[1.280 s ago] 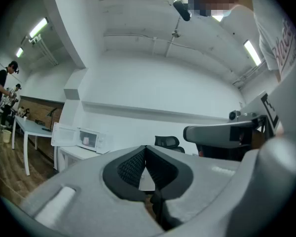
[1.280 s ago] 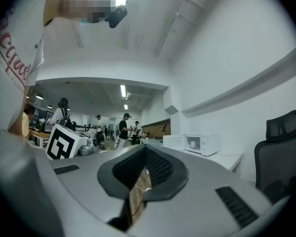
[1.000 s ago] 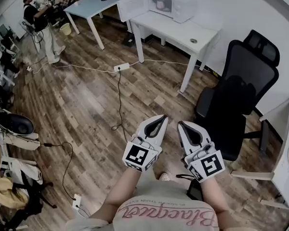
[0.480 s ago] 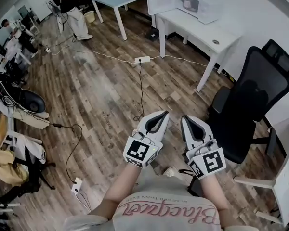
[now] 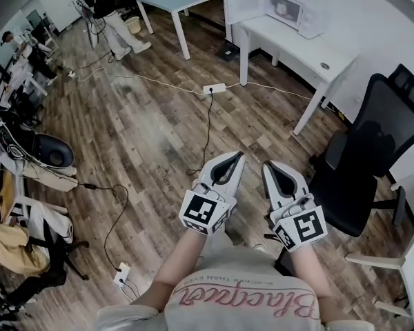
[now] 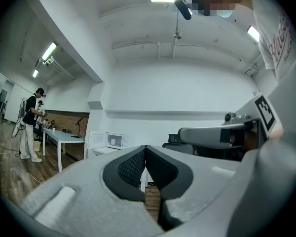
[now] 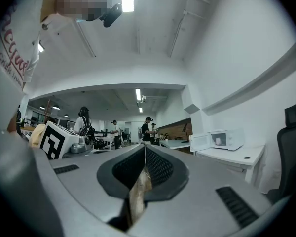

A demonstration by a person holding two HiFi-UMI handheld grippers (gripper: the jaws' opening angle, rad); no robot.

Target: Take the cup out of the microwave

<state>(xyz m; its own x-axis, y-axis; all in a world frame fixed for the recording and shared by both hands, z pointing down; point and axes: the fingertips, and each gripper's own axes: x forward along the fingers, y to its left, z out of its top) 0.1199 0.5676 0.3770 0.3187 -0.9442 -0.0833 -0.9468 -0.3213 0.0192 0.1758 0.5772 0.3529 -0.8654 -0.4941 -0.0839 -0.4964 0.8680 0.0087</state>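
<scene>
Steadily we cross the wooden floor [image 5: 145,129], and the whole room has slid rightward in the head view against a second ago. The power strip [image 5: 214,88] on the floor, the white counter [image 5: 310,47] and the black chair [image 5: 372,150] all sit further right than they did. For the task that means we are only on the approach. The counter is well apart from us, so nothing can be reached yet.

The microwave [image 5: 290,9] stands at that counter's far end with its door [image 5: 243,5] swung open, as in the earlier pictures, so no opening step looks needed.

Both claws ride level in front of us, side by side, in the same pose as before. The left claw [image 5: 237,156] has its jaws pressed together on nothing, and the right claw [image 5: 270,165] is likewise closed and empty. We judge they will have to open before any grasp.

The cup [image 5: 281,8] is a small pale shape inside the microwave, untouched.
</scene>
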